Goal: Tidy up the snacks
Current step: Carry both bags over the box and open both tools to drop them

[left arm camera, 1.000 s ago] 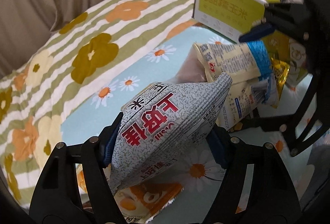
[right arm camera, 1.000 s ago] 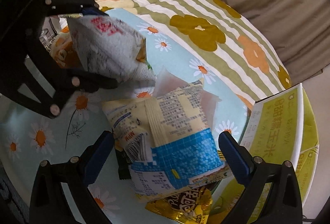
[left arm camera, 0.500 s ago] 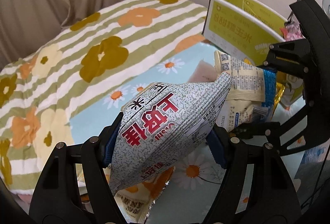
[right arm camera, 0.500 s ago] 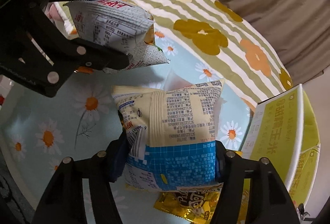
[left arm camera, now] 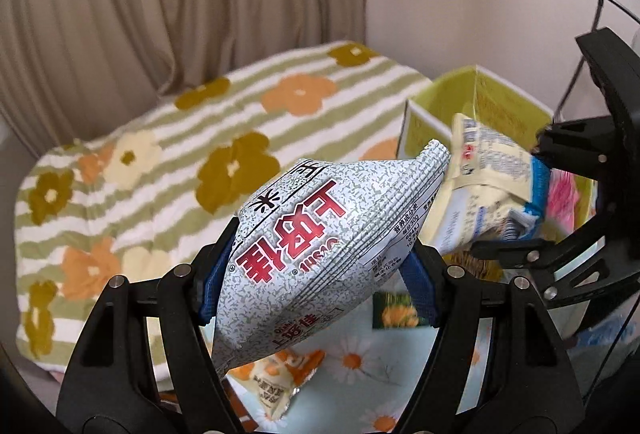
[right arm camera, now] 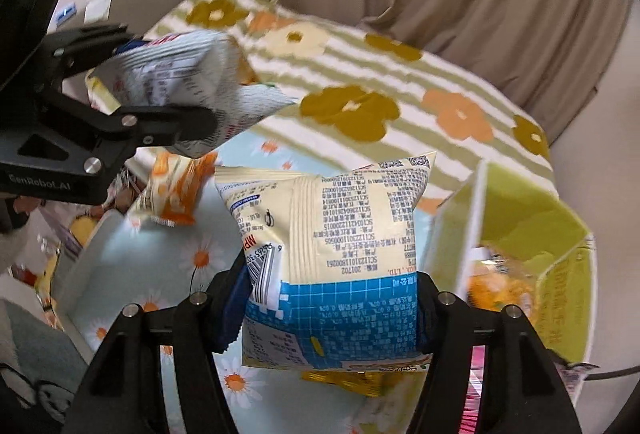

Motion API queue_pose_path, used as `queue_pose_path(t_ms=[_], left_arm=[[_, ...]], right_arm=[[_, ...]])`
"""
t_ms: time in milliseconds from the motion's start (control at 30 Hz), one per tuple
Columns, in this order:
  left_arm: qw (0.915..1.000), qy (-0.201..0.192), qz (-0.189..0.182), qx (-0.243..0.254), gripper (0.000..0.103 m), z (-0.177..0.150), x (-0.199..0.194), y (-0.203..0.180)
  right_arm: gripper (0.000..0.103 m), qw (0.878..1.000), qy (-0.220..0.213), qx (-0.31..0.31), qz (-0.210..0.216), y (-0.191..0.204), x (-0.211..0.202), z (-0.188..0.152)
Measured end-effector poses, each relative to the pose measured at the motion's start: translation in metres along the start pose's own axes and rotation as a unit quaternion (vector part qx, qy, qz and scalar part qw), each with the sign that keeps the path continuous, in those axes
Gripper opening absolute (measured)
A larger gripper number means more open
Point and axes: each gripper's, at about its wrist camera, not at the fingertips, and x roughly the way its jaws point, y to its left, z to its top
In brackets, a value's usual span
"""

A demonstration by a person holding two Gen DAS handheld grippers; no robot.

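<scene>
My left gripper is shut on a grey speckled snack bag with red characters and holds it in the air; it also shows in the right wrist view. My right gripper is shut on a cream and blue snack bag, lifted above the cloth beside the yellow-green box. That bag shows in the left wrist view just in front of the box. The box holds several snacks.
An orange and white snack bag lies on the light blue daisy cloth. A gold packet lies under my right gripper. A striped flower blanket and curtains are behind. More packets lie at the far left.
Both grippers have risen with their bags. The right gripper closed on the cream and blue bag and lifted it off the pile toward the box.
</scene>
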Motion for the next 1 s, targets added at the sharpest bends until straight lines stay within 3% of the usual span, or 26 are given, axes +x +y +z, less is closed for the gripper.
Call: queue_pose_path(t_ms=[167,300,567,767,1000], left_arm=[[0.9995,-0.022,0.011,-0.02,0.07,0.04,-0.013,-0.021],[0.9988,-0.035,0.012,-0.033,0.07,0.072,-0.012,-0.053],[0.9971,-0.036,-0.021,-0.064,0.07,0.127,0.033,-0.137],[0.9946,-0.002,-0.051,-0.09,0.07,0.149,0.089,-0.183],[0.9893,0.046,-0.079,-0.113,0.07,0.156,0.149,-0.205]], right_arm=[[0.06,0.998,-0.018,0.057,0.024,-0.051,-0.033,-0.001],[0.06,0.996,-0.037,0.085,0.017,-0.107,-0.057,-0.005],[0.06,0.99,-0.046,0.13,0.009,-0.205,-0.079,-0.023],[0.06,0.985,-0.037,0.168,0.02,-0.259,-0.07,-0.037],[0.06,0.974,-0.027,0.223,0.038,-0.295,-0.052,-0.054]])
